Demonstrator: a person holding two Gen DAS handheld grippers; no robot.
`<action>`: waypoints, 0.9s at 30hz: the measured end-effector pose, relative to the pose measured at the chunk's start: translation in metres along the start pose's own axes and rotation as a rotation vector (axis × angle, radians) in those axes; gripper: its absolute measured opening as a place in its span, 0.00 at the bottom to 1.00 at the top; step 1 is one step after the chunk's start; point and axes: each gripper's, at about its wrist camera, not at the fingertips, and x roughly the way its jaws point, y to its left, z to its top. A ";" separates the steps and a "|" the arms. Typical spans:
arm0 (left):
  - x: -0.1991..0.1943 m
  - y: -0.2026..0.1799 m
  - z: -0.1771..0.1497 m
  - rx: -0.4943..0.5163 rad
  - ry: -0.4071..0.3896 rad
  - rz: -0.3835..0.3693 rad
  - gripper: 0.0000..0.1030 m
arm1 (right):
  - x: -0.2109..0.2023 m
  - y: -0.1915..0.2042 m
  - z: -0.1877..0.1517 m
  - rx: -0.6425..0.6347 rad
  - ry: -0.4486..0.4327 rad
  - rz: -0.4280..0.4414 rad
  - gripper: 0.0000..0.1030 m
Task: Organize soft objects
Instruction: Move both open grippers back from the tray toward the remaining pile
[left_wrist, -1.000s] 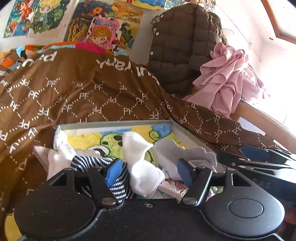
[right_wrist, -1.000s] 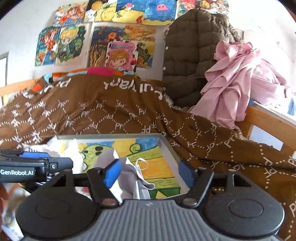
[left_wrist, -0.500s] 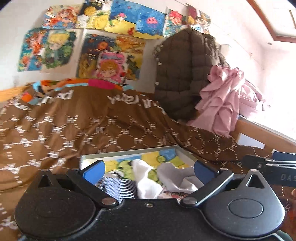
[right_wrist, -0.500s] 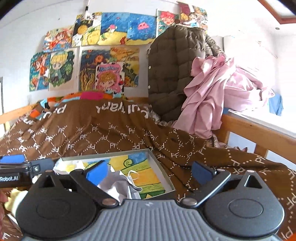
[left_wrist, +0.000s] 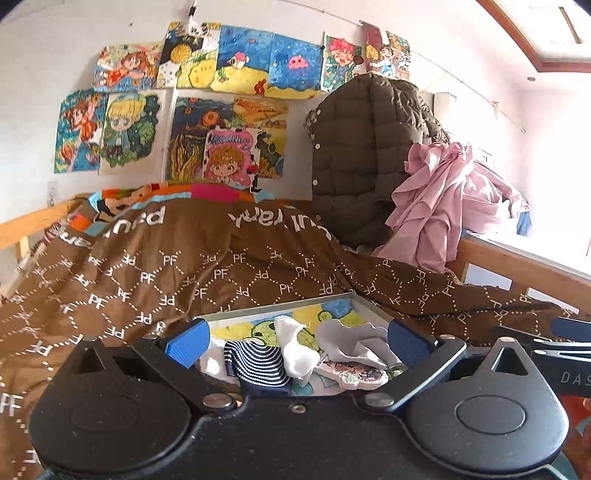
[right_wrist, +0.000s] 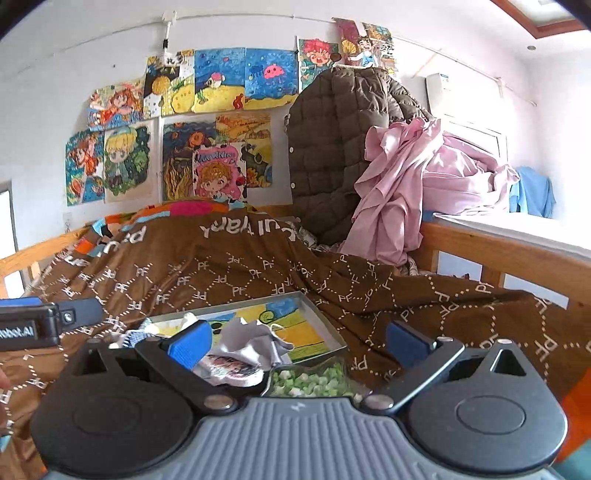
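A shallow grey tray (left_wrist: 280, 305) with a colourful drawing on its floor lies on the brown blanket. In it lie a navy-striped sock (left_wrist: 258, 363), a white sock (left_wrist: 295, 341), a grey cloth (left_wrist: 351, 341) and a printed sock (left_wrist: 351, 373). My left gripper (left_wrist: 295, 341) stands open above the tray's near end, holding nothing. My right gripper (right_wrist: 299, 341) is open too, raised over the tray (right_wrist: 325, 325) with the grey cloth (right_wrist: 251, 338) and printed sock (right_wrist: 229, 367) below it. The other gripper shows at each view's edge.
The brown patterned blanket (left_wrist: 184, 266) covers the bed. A quilted brown jacket (left_wrist: 365, 155) and pink clothes (left_wrist: 443, 199) pile at the back right by a wooden rail (right_wrist: 498, 251). A green-speckled item (right_wrist: 310, 380) lies just before the tray. Drawings cover the wall.
Both grippers have opened wide and pulled up and back from the tray. The socks and grey cloth stay in the tray.
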 end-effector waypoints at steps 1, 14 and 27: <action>-0.005 -0.002 -0.001 0.007 -0.002 0.004 0.99 | -0.005 0.001 -0.001 0.003 -0.004 0.003 1.00; -0.068 -0.016 -0.011 0.111 0.028 0.033 0.99 | -0.057 0.008 -0.027 0.015 0.027 0.013 1.00; -0.096 -0.009 -0.047 0.186 0.149 0.087 0.99 | -0.084 0.010 -0.055 0.022 0.128 -0.002 1.00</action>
